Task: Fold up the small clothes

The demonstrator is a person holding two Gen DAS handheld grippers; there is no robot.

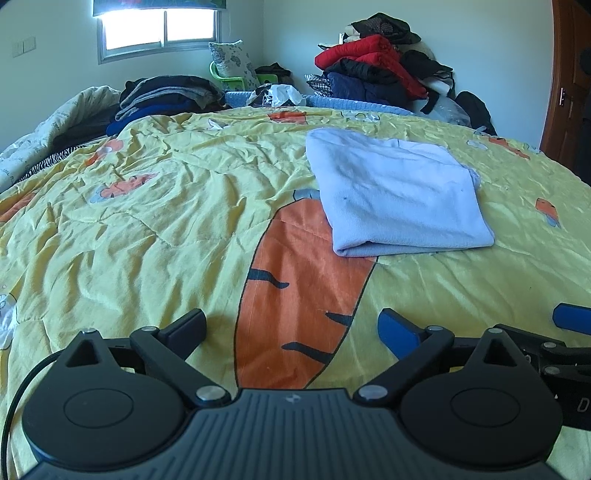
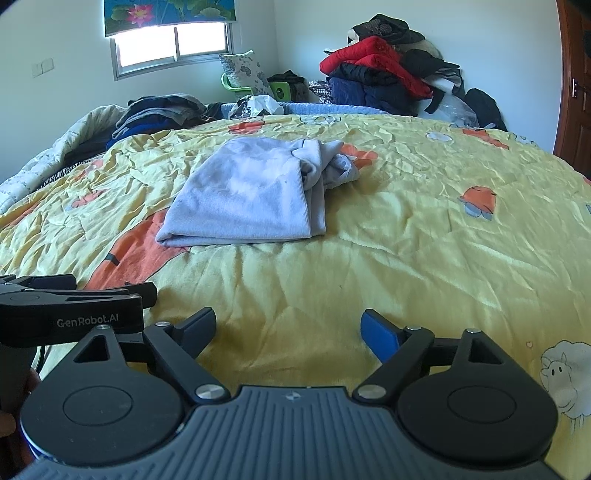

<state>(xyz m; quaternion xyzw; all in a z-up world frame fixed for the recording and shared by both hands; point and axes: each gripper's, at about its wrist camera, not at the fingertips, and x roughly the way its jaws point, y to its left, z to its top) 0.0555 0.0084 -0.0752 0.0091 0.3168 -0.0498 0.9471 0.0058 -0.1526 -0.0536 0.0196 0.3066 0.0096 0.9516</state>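
Observation:
A pale lilac garment [image 1: 399, 195] lies folded into a flat rectangle on the yellow carrot-print quilt [image 1: 147, 229]. In the right wrist view the garment [image 2: 251, 195] shows a bunched, loose part at its far right side. My left gripper [image 1: 291, 328] is open and empty, low over the quilt, well short of the garment. My right gripper [image 2: 288, 328] is open and empty, also near the front of the quilt [image 2: 424, 240]. The left gripper's body [image 2: 70, 314] shows at the left of the right wrist view.
A stack of dark folded clothes [image 1: 162, 99] lies at the far left of the bed. A tall heap of jackets, red and dark [image 1: 380, 70], stands at the far right corner. A wooden door [image 1: 569, 92] is on the right. A window [image 1: 159, 29] is behind.

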